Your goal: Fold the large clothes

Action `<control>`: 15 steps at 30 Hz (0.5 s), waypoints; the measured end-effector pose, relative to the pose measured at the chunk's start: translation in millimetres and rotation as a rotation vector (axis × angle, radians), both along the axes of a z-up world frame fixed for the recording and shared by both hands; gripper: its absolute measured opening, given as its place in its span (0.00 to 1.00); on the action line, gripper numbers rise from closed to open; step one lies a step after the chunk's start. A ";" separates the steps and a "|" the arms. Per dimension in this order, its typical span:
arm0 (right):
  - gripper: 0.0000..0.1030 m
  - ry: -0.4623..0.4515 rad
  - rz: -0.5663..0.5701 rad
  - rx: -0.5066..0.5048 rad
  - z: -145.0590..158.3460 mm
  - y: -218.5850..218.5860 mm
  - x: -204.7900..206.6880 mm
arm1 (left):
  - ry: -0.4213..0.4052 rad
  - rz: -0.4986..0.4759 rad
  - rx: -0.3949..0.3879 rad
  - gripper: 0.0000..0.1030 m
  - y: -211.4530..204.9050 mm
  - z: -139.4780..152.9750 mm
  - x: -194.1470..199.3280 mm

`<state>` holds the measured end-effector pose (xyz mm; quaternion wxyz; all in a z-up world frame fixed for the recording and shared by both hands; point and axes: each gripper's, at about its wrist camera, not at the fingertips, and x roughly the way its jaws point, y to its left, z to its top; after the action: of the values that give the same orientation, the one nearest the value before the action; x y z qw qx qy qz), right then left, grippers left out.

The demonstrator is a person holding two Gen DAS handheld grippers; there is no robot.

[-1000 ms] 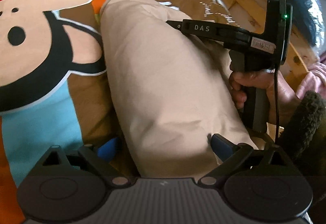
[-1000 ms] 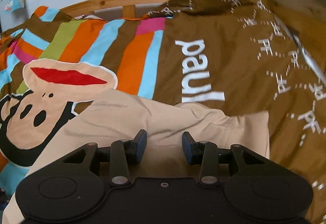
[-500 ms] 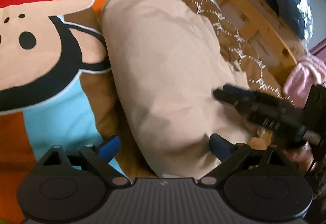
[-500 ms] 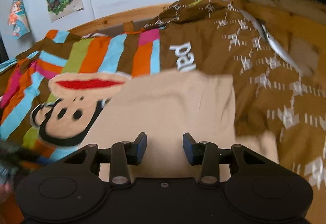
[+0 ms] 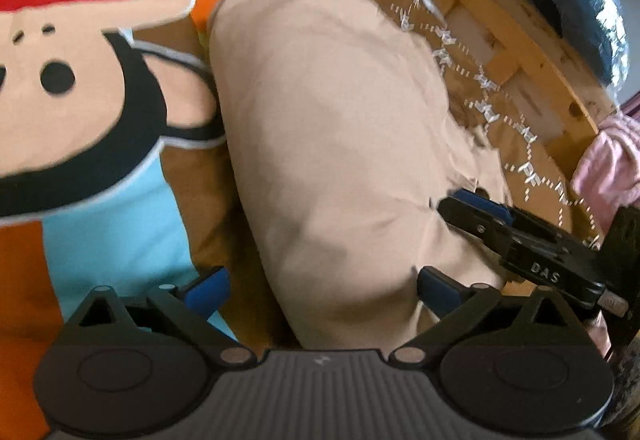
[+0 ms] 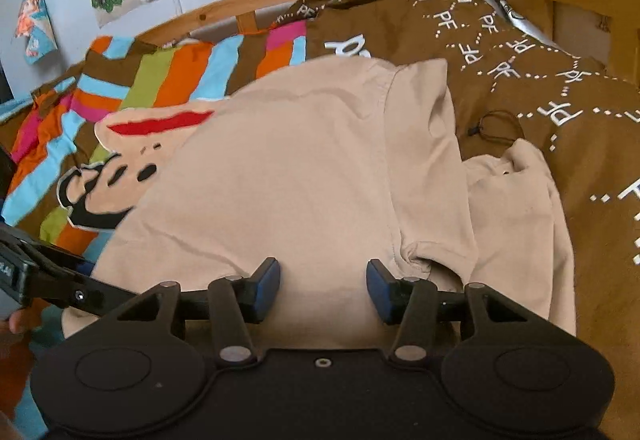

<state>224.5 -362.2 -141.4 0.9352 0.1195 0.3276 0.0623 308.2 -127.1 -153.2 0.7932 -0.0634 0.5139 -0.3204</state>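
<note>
The left gripper [image 5: 322,290] has a matte black body with a ribbed grey centre panel bearing a small white mark, two round black discs at its corners, silver pivot screws, and black linkage arms ending in blue finger pads [image 5: 438,290]. The right gripper [image 6: 323,286] is built the same way but with a smooth black centre panel and a small round screw hole, silver pivots, and dark blue pads [image 6: 267,282]. Seen from the left wrist camera, its side carries white "DAS" lettering and a silver screw. A bit of skin shows at the right wrist view's left edge.
</note>
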 end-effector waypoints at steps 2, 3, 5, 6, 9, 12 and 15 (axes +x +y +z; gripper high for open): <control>0.48 -0.044 -0.023 0.008 7.1 -3.0 -8.7 | -0.043 0.010 -0.007 0.99 2.3 7.7 -0.5; 0.50 -0.073 -0.037 0.011 10.7 -4.7 -12.9 | -0.067 0.021 -0.011 0.99 3.4 10.9 -0.2; 0.55 -0.142 -0.075 0.017 19.0 -8.9 -20.5 | -0.099 0.044 -0.022 0.99 6.5 14.9 1.4; 0.66 -0.171 -0.100 0.009 22.3 -11.0 -23.4 | -0.111 0.060 -0.030 1.00 7.2 15.5 3.3; 0.85 -0.231 -0.201 -0.035 28.5 -20.1 -30.4 | -0.131 0.100 -0.028 1.00 3.3 12.8 15.8; 0.90 -0.194 -0.291 -0.051 26.4 -32.9 -26.7 | -0.134 0.103 -0.008 1.00 -0.7 7.9 28.4; 0.92 -0.131 -0.323 -0.053 17.3 -48.1 -17.7 | -0.134 0.088 -0.025 1.00 1.2 1.9 30.8</control>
<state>206.9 -410.4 -124.1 0.9552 0.1413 0.2439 -0.0897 339.0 -125.9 -151.3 0.8383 -0.0745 0.4524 -0.2951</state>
